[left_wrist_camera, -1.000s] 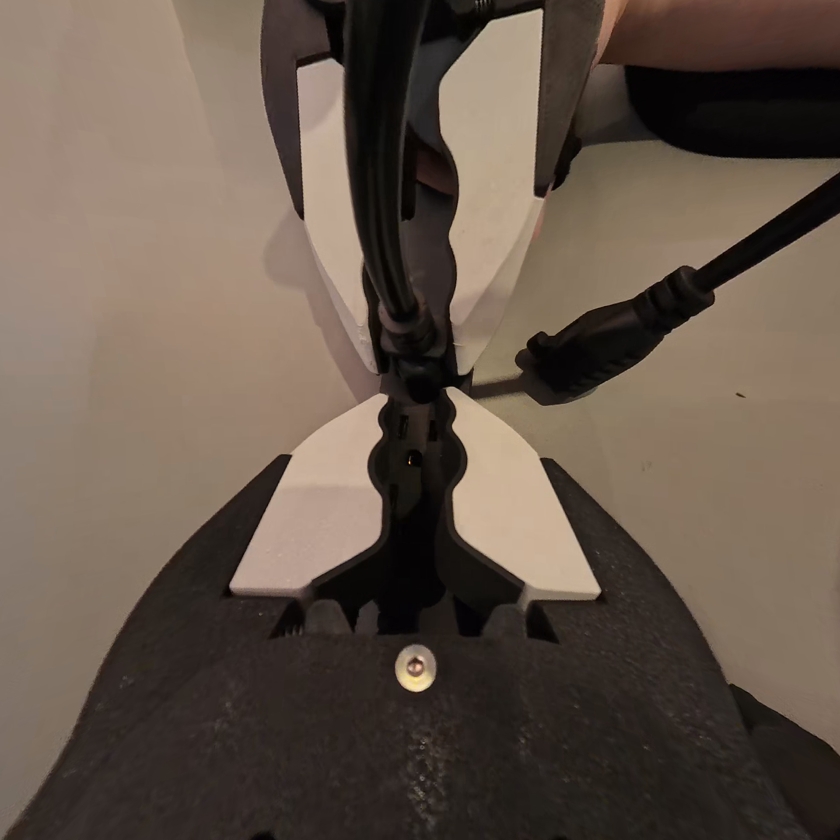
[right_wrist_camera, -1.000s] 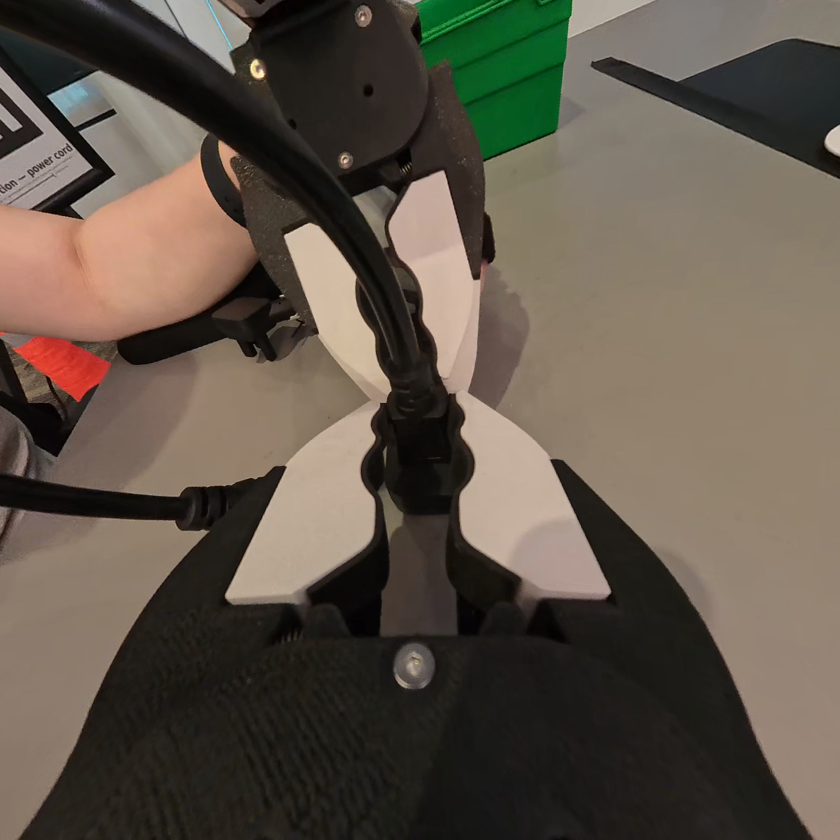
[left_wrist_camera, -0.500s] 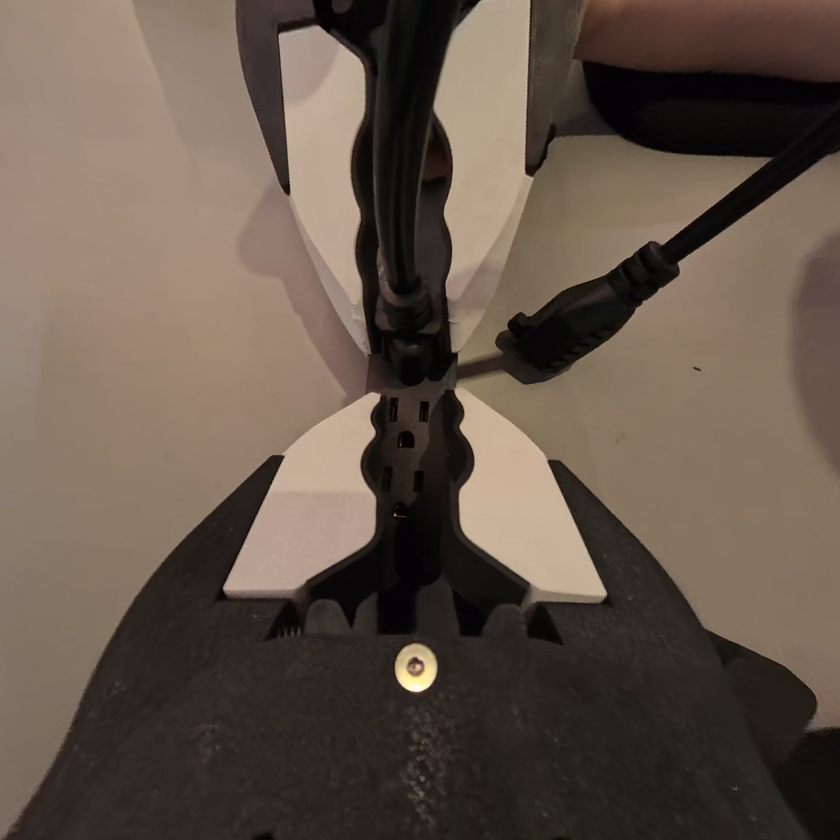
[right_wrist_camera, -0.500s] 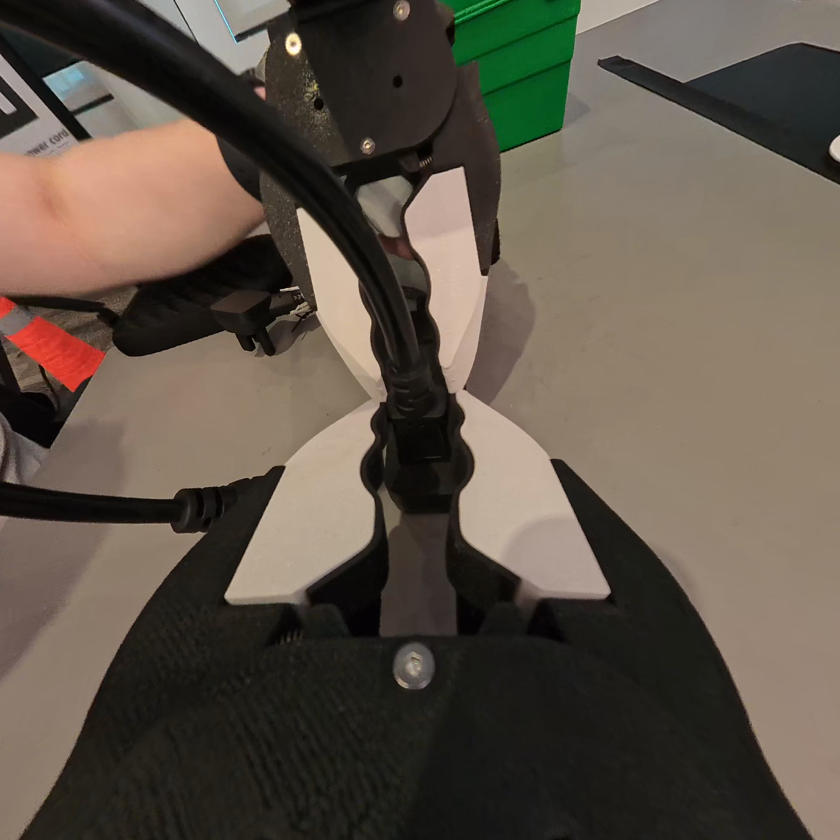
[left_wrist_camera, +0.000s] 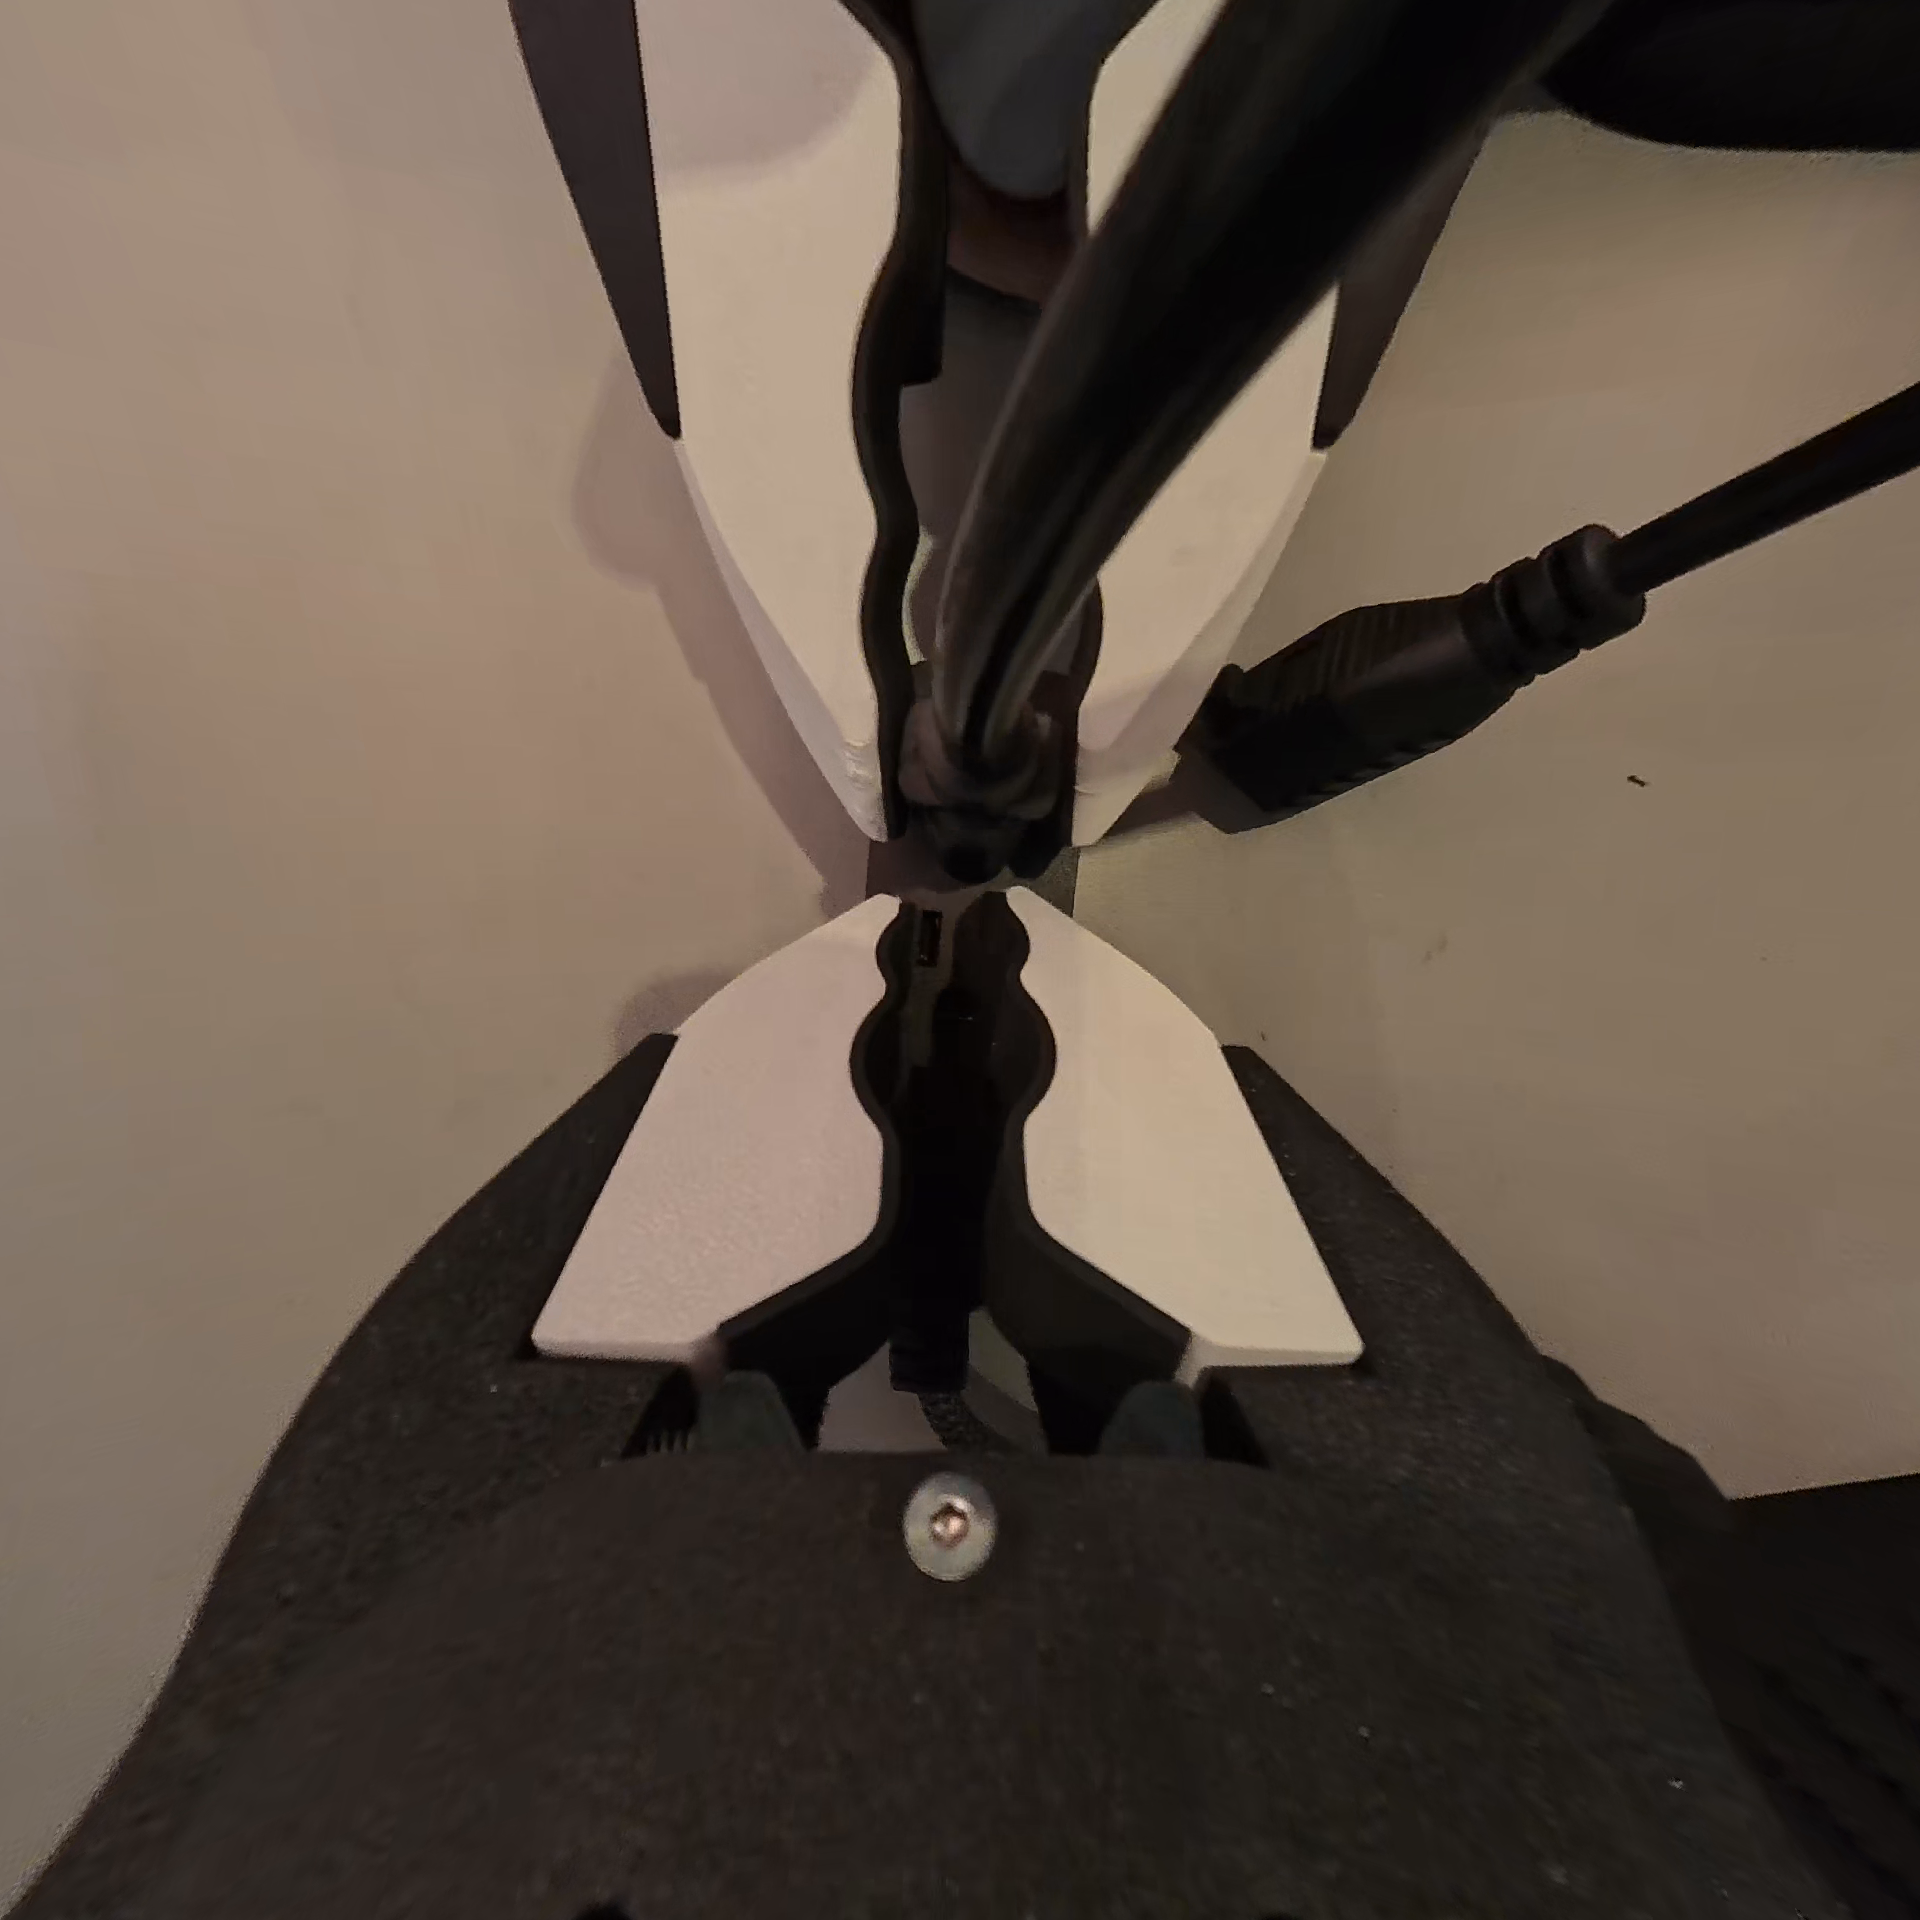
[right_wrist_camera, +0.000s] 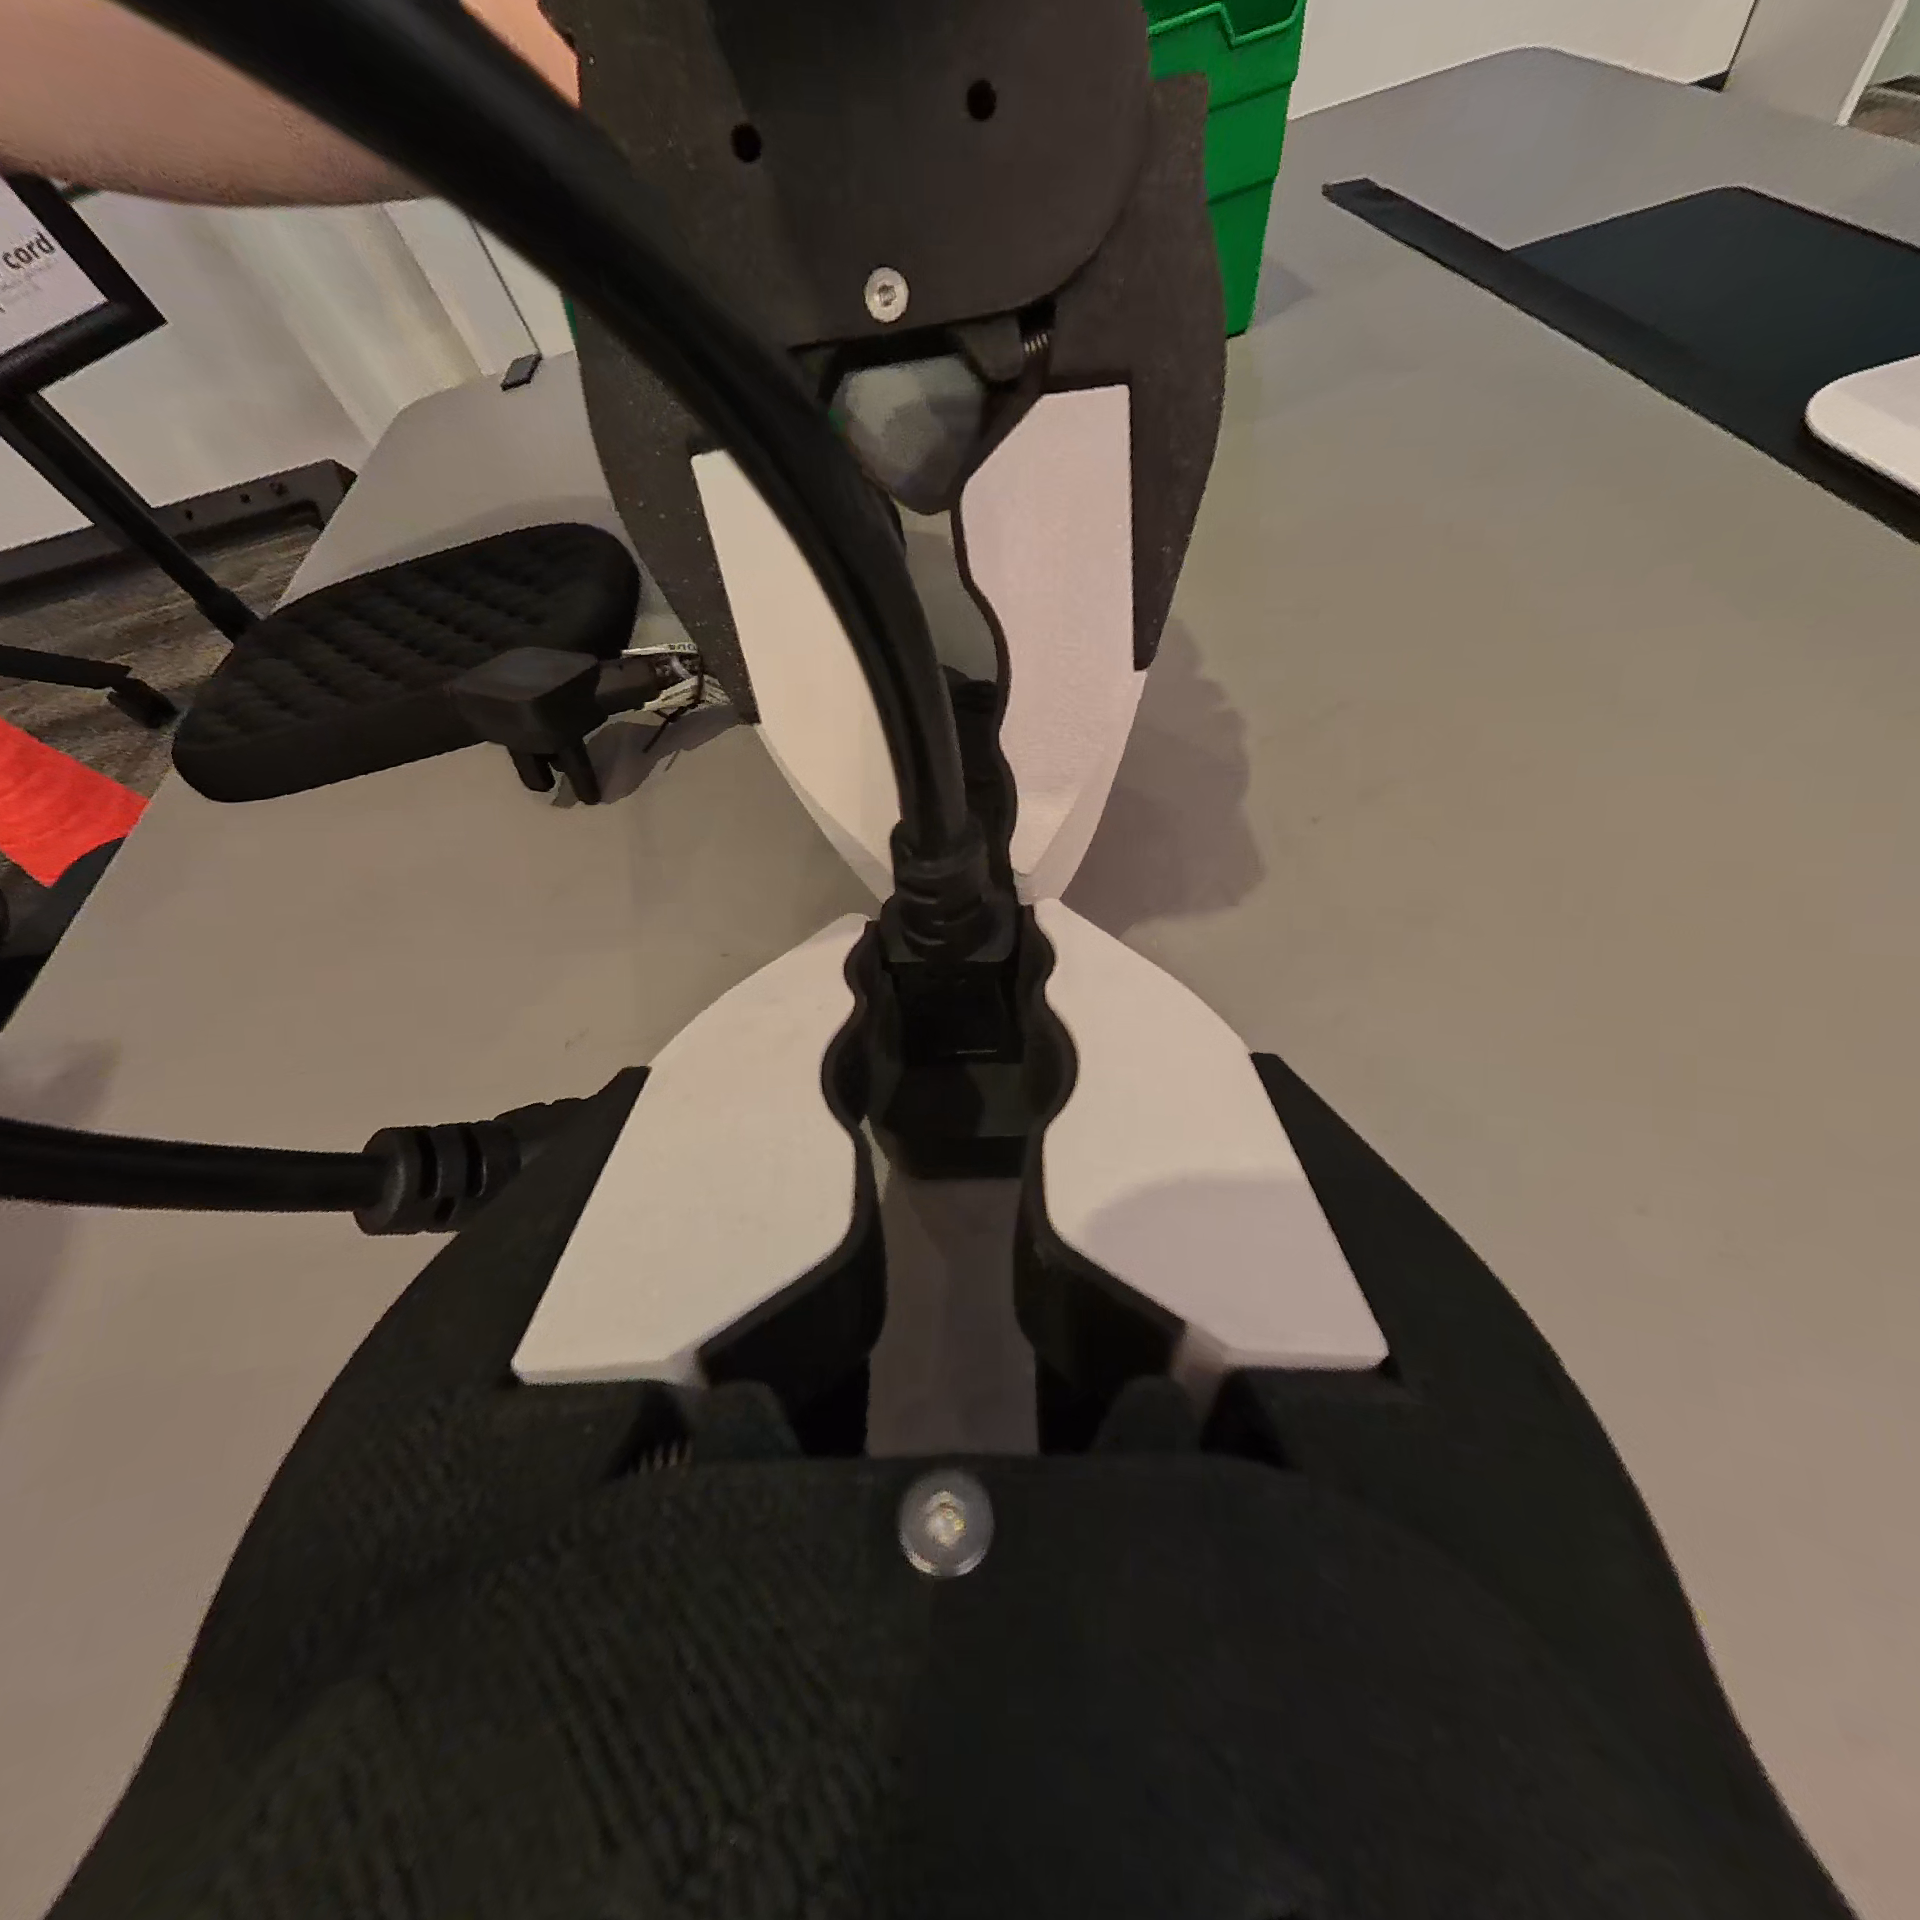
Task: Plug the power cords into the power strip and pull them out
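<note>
In the left wrist view my left gripper [left_wrist_camera: 951, 914] is shut on the black power strip [left_wrist_camera: 935, 1049], which lies lengthwise between the white fingers; only one slot of it shows. My right gripper [left_wrist_camera: 977, 821] faces it tip to tip from above, shut on a black plug [left_wrist_camera: 971, 800] that meets the strip's far end. I cannot tell if its prongs are seated. In the right wrist view my right gripper [right_wrist_camera: 951, 925] grips that plug [right_wrist_camera: 951, 1018]. Its thick cord [right_wrist_camera: 727, 436] arcs up and left over the left gripper [right_wrist_camera: 966, 862].
A second black plug [left_wrist_camera: 1351, 717] and its cord lie loose on the grey table [right_wrist_camera: 1507, 935], just right of the grippers; it also shows in the right wrist view [right_wrist_camera: 436, 1179]. A green bin [right_wrist_camera: 1236, 156] stands behind, and a dark mat [right_wrist_camera: 1714, 270] lies at the far right. Left and right tips are no more than a few centimetres apart.
The two grippers have drawn closer together and the left one has tipped. The strip's sockets, plain half a second ago, now show as one slot. The cord has swung to the right in the left view.
</note>
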